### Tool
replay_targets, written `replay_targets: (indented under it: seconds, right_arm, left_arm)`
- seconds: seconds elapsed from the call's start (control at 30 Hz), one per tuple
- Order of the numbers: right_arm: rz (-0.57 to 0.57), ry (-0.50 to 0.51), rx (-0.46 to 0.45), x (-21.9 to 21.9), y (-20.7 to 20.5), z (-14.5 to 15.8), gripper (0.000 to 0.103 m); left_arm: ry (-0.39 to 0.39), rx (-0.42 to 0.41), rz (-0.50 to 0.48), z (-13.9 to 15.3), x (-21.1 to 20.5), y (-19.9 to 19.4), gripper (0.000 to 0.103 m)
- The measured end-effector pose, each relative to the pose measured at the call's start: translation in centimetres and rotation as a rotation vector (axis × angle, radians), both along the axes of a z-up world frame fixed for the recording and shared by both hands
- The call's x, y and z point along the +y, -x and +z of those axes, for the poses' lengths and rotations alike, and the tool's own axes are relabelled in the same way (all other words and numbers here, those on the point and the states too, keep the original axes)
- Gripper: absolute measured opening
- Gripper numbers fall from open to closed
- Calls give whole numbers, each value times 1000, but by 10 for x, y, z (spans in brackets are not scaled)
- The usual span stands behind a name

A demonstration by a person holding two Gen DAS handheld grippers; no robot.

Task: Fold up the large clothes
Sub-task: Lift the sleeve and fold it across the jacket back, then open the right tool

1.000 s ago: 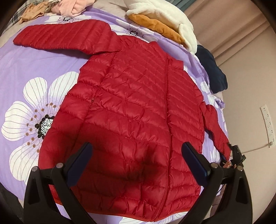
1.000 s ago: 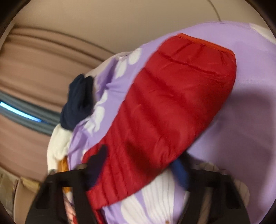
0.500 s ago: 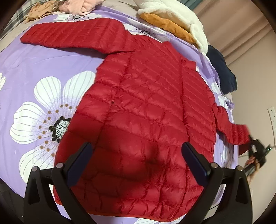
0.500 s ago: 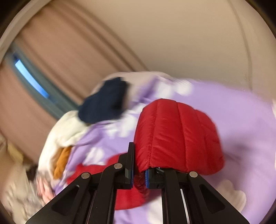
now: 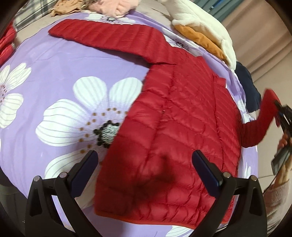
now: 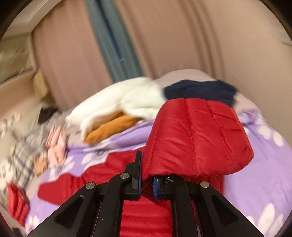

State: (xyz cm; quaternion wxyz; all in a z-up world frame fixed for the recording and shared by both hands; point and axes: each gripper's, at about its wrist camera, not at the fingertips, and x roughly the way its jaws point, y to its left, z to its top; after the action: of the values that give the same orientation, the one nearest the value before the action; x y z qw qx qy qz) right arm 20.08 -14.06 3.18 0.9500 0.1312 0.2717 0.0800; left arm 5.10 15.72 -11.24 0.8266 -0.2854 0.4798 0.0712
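Observation:
A red quilted down jacket (image 5: 182, 118) lies spread flat on a purple bedspread with white flowers (image 5: 54, 82). Its left sleeve (image 5: 109, 36) stretches out toward the far left. My left gripper (image 5: 144, 164) is open and empty, hovering above the jacket's hem. My right gripper (image 6: 146, 182) is shut on the cuff end of the right sleeve (image 6: 197, 138) and holds it lifted off the bed. In the left wrist view the raised sleeve (image 5: 262, 116) and the right gripper (image 5: 282, 116) show at the far right edge.
A white fleece garment with an orange lining (image 5: 204, 31) and a navy garment (image 5: 248, 87) lie at the head of the bed. Pink and tan clothes (image 5: 109, 7) lie at the far left. Curtains (image 6: 164, 45) hang behind the bed.
My right gripper closed on the right sleeve cuff and lifted it up off the bed. My left gripper shifted left along the hem and stayed open.

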Motion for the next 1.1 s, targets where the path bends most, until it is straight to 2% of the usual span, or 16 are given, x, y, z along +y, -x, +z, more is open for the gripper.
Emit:
replay_targets:
  seconds: [0.13, 0.2, 0.4, 0.63, 0.87, 1.0, 1.03, 1.07, 1.1]
  right_arm:
    - [113, 75, 45, 57, -30, -22, 12]
    - [156, 119, 82, 76, -57, -43, 12]
    - [255, 252, 182, 131, -64, -98, 12]
    - [254, 314, 265, 150, -82, -135, 12]
    - [327, 356, 288, 185, -87, -164, 12]
    - [353, 412, 297, 201, -88, -176, 12]
    - [354, 415, 306, 202, -88, -177, 13]
    - [359, 413, 322, 202, -89, -179, 19]
    - [364, 406, 338, 201, -90, -180, 29]
  left_arm:
    - [9, -14, 37, 3, 11, 13, 103]
    - [7, -25, 50, 4, 15, 20, 103]
    - [1, -35, 58, 3, 24, 29, 103]
    - [9, -41, 56, 0, 28, 28, 103]
    - [22, -17, 57, -10, 29, 24, 103]
    - [26, -12, 60, -12, 31, 23, 103]
    - [27, -12, 61, -13, 32, 23, 103]
    - [27, -10, 62, -13, 32, 24, 103]
    - [29, -8, 64, -14, 33, 24, 103]
